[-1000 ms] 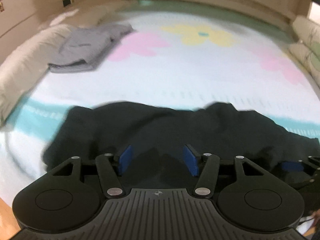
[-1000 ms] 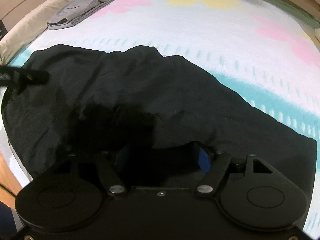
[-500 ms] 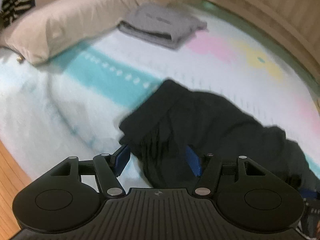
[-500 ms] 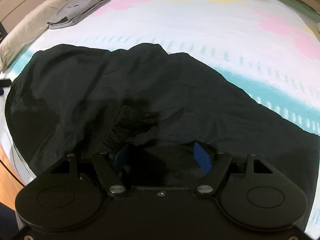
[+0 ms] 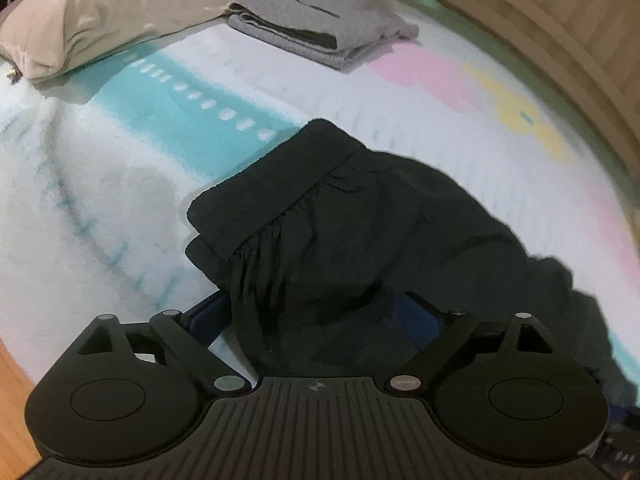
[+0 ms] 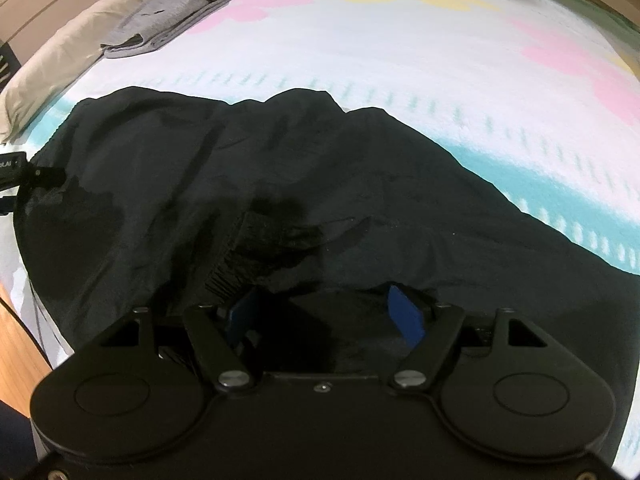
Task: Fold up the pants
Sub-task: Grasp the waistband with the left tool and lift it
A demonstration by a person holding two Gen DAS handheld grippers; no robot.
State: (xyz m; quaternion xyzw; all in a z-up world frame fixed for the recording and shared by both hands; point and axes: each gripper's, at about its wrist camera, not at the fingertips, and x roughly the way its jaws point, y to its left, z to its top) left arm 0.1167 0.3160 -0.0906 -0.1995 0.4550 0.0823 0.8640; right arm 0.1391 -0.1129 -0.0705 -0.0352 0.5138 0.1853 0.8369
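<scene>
Black pants point(image 5: 360, 216) lie rumpled on the bed, the elastic waistband point(image 5: 276, 192) toward the left end. My left gripper point(image 5: 316, 316) is open, its blue pads either side of the waist-end fabric, which lies between the jaws. In the right wrist view the pants point(image 6: 320, 184) spread wide across the bed. My right gripper point(image 6: 324, 312) is open over the near edge, with black cloth and a ribbed band point(image 6: 240, 256) between and in front of the pads. The left gripper's tip point(image 6: 24, 176) shows at the far left edge.
The bedspread point(image 5: 120, 184) is white with teal stripes and pink and yellow flowers. A folded grey garment point(image 5: 320, 24) and a beige pillow point(image 5: 104, 12) lie at the far left. Wooden floor point(image 5: 16, 392) shows below the bed's near edge. A wooden wall runs behind.
My left gripper has swung left to the waistband end, which now lies folded over between its pads. The right gripper has barely moved; a ribbed band has come into view before it.
</scene>
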